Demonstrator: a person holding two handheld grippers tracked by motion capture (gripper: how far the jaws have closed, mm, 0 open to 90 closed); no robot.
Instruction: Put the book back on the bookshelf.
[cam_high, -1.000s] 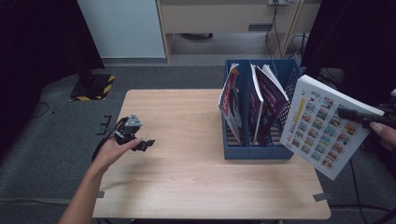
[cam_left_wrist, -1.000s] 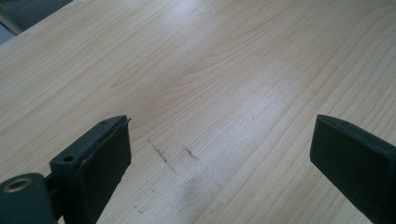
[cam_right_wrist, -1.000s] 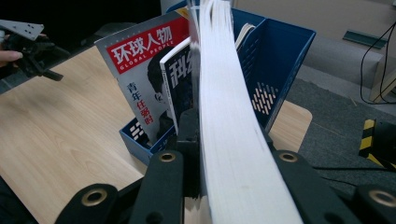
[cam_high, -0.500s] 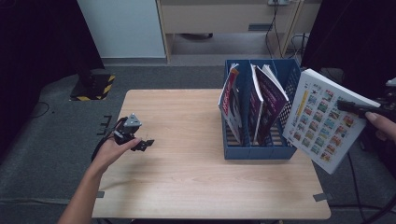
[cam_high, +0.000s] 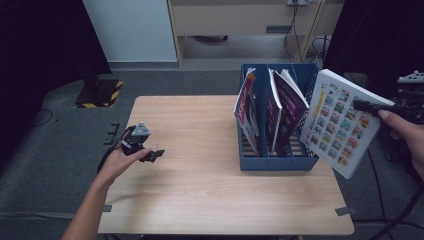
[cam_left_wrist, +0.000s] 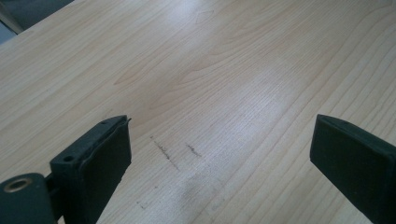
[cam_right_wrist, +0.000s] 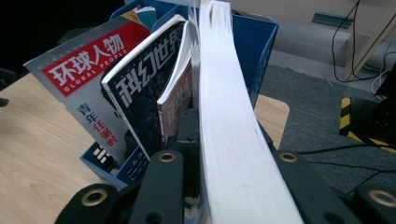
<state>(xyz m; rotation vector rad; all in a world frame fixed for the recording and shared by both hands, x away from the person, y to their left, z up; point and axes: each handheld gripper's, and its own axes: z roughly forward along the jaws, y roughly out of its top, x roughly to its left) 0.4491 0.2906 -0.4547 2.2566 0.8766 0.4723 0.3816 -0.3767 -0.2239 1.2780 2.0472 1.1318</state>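
Note:
My right gripper (cam_high: 367, 106) is shut on a thick white book (cam_high: 340, 122) with a grid of small coloured pictures on its cover. It holds the book tilted in the air at the right end of a blue file rack (cam_high: 272, 162). In the right gripper view the book's page edge (cam_right_wrist: 219, 70) runs up between the two jaws of the right gripper (cam_right_wrist: 229, 154). The rack (cam_right_wrist: 261, 42) holds a red magazine (cam_right_wrist: 79, 74) and a dark one (cam_right_wrist: 144, 84). My left gripper (cam_high: 155, 154) rests on the table's left side, open, and nothing lies between the jaws of the left gripper (cam_left_wrist: 222, 135).
The wooden table (cam_high: 200, 190) has free room left of and in front of the rack. The rack's magazines (cam_high: 287, 107) lean to the right. Grey floor with cables lies beyond the table's right edge, and a yellow-black striped base (cam_high: 102, 92) stands at the far left.
The right gripper has carried the book a little to the left, closer to the rack's right end. The left hand and its gripper have stayed where they were.

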